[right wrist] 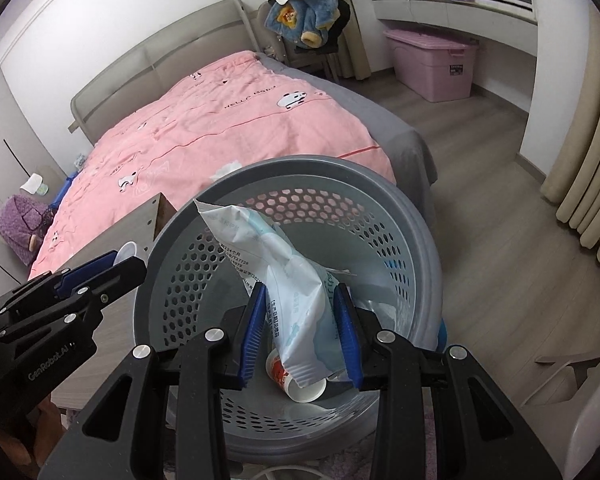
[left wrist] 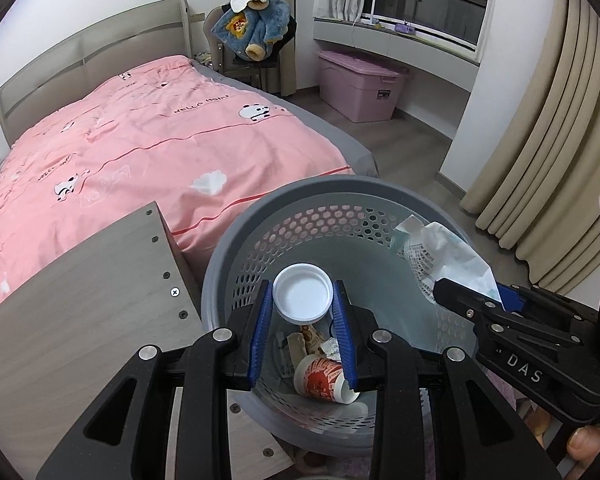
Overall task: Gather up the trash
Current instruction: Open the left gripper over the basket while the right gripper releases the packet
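Trash is held in both tools above the grey perforated basket (left wrist: 236,240), which stands on the floor beside the bed (left wrist: 140,140) and a wooden board (left wrist: 80,280). The left hand-held gripper (left wrist: 303,300) points steeply down into the basket, and its blue pads are closed on a white round lid (left wrist: 302,294), one pad on each side of the rim. The right hand-held gripper (right wrist: 300,308) is tilted downward in the same way, just beside the left one, and its pads press a crumpled pale blue plastic wrapper (right wrist: 296,300) (printed text is on it, too small to read). The wrapper stands up from the pads, over the basket opening. At the bottom of the basket lies a red and white paper cup (left wrist: 324,380) on its side, with some small paper scraps (left wrist: 300,340) near it. One fingertip of the person (left wrist: 586,444) shows under the right tool.
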Demonstrator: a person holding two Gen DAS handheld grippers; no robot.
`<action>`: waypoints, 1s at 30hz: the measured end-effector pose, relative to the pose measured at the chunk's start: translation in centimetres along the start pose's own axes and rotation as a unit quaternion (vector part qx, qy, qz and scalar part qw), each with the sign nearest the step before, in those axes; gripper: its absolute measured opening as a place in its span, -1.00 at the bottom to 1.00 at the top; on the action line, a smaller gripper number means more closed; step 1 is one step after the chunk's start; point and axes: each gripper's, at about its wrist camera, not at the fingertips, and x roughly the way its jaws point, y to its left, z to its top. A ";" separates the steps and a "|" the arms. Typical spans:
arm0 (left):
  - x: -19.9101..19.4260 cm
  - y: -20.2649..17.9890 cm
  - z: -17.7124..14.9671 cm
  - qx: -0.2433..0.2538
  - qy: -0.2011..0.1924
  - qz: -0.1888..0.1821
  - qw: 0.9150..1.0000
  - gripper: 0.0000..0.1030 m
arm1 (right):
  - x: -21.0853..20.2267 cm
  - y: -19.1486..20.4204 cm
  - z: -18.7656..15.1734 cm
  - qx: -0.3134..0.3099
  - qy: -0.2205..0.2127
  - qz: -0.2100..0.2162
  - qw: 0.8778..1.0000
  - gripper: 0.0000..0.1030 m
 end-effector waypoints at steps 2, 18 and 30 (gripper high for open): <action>0.2 -0.2 -0.1 0.001 0.003 -0.001 1.000 -0.43 | 0.2 -0.2 0.0 0.002 0.003 0.000 1.000 -0.33; -0.2 0.2 0.1 -0.007 -0.008 0.007 1.000 -0.07 | -0.1 -0.1 0.0 0.001 -0.005 -0.009 1.000 0.09; -0.8 1.2 -0.2 -0.023 -0.011 0.021 0.999 0.12 | -0.3 0.5 -0.1 -0.004 -0.007 -0.010 1.000 0.24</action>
